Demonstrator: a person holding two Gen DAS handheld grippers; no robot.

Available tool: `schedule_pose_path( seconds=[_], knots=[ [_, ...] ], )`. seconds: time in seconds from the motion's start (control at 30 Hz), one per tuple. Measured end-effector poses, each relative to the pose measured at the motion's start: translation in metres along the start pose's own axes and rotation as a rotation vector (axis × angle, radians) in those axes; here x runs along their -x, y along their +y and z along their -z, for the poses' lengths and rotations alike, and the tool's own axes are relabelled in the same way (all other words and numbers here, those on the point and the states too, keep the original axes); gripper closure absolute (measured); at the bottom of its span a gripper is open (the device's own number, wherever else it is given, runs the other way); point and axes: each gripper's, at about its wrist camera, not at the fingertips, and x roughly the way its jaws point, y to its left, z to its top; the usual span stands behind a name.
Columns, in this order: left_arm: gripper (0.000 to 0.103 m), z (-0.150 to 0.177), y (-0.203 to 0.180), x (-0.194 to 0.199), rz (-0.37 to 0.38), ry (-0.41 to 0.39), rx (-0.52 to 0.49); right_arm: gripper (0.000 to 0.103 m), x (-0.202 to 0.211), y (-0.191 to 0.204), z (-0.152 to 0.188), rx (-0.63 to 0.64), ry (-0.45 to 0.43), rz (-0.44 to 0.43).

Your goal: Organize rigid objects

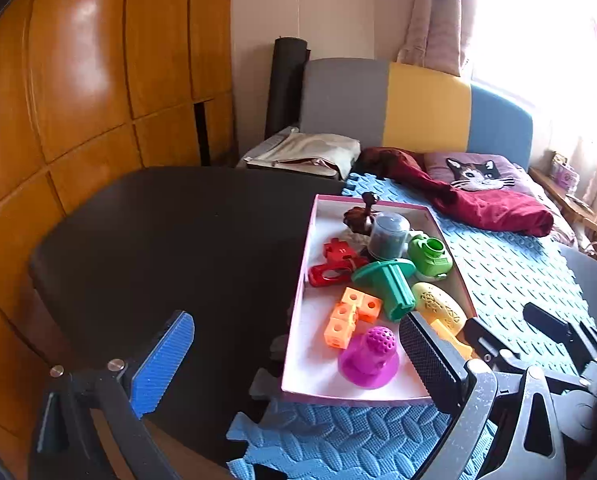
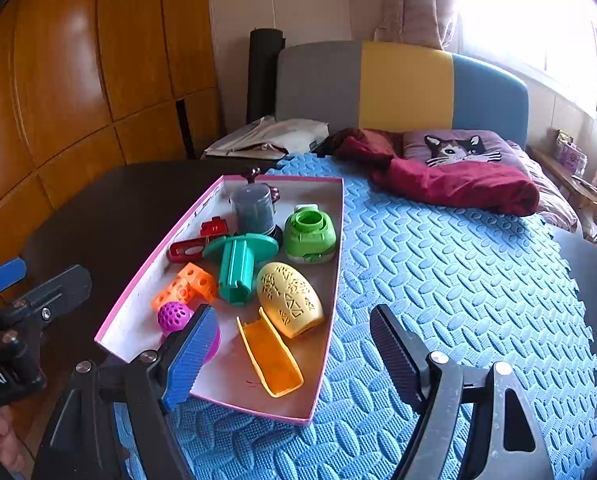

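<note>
Toys are all sitting in the pink-edged box, which is lying half on the dark table and half on the blue foam mat. Inside it I'm seeing a teal spool thing lying on its side in the middle, a green cup-shaped toy just beside it, a yellow perforated shell touching an orange scoop toward the near end, orange linked cubes, a purple knobbly ball piece, a red flat piece and a grey capped jar at the far end. There's something dark brown behind the jar, probably a figurine, but it's too blocked to say.

The left hand-held gripper is hanging wide open at the near left corner of the box, nothing between its fingers. The right hand-held gripper is also standing fairly wide, empty, with its blue pad over the box's near edge and the black one over the mat. Neither is touching any toy.

A bed with a maroon cloth and a cat pillow is sitting behind.
</note>
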Motion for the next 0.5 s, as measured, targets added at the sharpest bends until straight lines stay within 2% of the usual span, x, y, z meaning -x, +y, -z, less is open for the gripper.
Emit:
schedule_pose_path(
  seconds=[0.37,0.5],
  knots=[
    [0.0,0.0003,0.002,0.0077,-0.048,-0.046,0.003,0.023,0.0082,0.0052,-0.003,0.012,-0.027,0.003],
    [0.0,-0.001,0.0042,0.0072,-0.044,-0.041,0.013,0.023,0.0076,0.0046,-0.0028,0.011,-0.024,-0.002]
  ],
)
